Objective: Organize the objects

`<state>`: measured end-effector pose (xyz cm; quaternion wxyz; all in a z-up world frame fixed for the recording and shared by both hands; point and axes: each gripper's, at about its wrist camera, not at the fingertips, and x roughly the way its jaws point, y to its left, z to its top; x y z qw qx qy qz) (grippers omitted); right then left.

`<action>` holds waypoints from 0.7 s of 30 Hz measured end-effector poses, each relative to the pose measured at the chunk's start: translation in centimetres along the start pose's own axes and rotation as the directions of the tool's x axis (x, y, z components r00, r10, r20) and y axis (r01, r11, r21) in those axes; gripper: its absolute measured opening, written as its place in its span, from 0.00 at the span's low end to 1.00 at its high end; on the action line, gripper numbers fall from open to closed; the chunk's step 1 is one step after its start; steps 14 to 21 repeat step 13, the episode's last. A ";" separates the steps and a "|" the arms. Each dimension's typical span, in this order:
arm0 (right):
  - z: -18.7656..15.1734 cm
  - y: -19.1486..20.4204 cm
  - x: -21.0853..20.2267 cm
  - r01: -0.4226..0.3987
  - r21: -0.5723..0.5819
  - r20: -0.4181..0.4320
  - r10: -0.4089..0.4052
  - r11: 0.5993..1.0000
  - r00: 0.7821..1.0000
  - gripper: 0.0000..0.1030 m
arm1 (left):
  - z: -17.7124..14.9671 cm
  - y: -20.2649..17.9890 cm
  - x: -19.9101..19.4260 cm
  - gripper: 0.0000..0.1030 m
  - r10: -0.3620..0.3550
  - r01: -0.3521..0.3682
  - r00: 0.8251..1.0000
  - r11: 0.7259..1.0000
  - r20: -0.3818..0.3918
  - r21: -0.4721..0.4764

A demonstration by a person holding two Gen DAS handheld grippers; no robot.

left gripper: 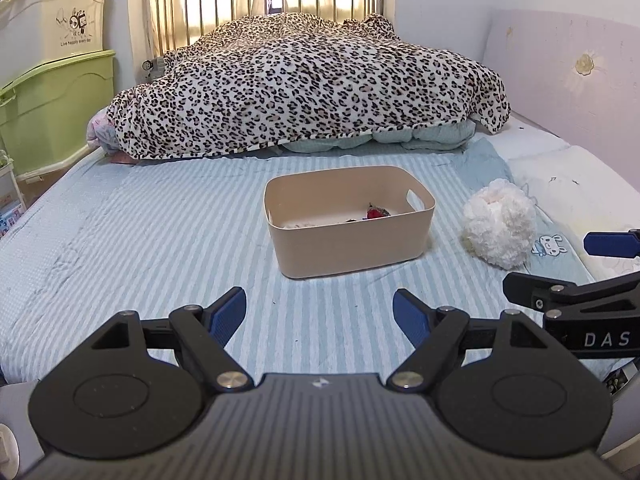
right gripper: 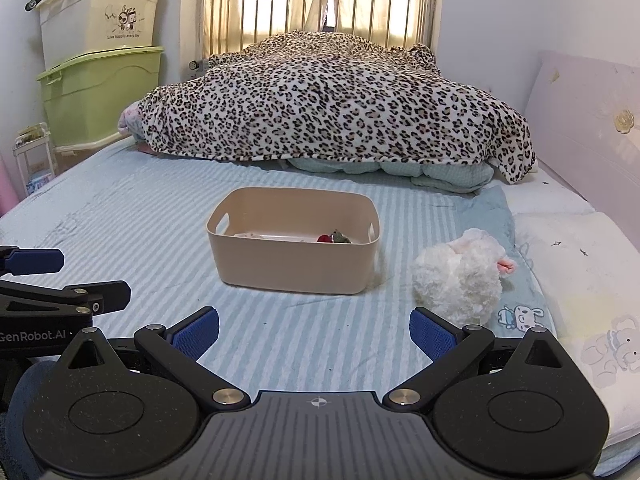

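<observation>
Nearest to me, short of the beige bin point(right gripper: 294, 254) on the striped bed sheet point(left gripper: 140, 248), both tools hang side by side over the bed, angled downward toward it, neither touching anything. On the left gripper point(left gripper: 319, 314) the jaws are spread with only bare sheet between the blue pads, and the right gripper point(right gripper: 314, 330) is likewise spread and empty, pointing at the gap between the bin and the white plush toy point(right gripper: 460, 276). That toy lies just right of the bin and apart from it, and I judge it the piece yet to be put away. It looks soft and round, so a pinch on the fur alone could slip, or it could roll rightward from the bin toward the pillow point(right gripper: 572, 248). A reach from the right could also nudge the light-looking bin and slide it along the sheet, and the two tools hang close enough to knock together if both go for the toy. Inside the bin a small red item point(right gripper: 325, 239) and something pale already lie on the bottom; I can't make them out. Beyond the bin a leopard-print blanket point(left gripper: 304, 84) is heaped before the railing.
</observation>
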<state>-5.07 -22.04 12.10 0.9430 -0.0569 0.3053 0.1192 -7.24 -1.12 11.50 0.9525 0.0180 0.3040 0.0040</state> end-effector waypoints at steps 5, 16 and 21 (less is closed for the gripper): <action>0.1 0.1 -0.3 -0.001 -0.002 0.006 0.001 1.000 1.000 1.00 | 0.0 0.0 0.0 0.79 -0.003 0.003 1.000 1.000 -0.006 -0.001; 0.0 -0.1 0.0 0.002 0.005 0.001 -0.002 1.000 1.000 1.00 | -0.2 -0.1 0.0 0.85 -0.001 0.001 1.000 1.000 0.003 -0.005; 0.0 -0.1 0.0 0.002 0.005 0.001 -0.002 1.000 1.000 1.00 | -0.2 -0.1 0.0 0.85 -0.001 0.001 1.000 1.000 0.003 -0.005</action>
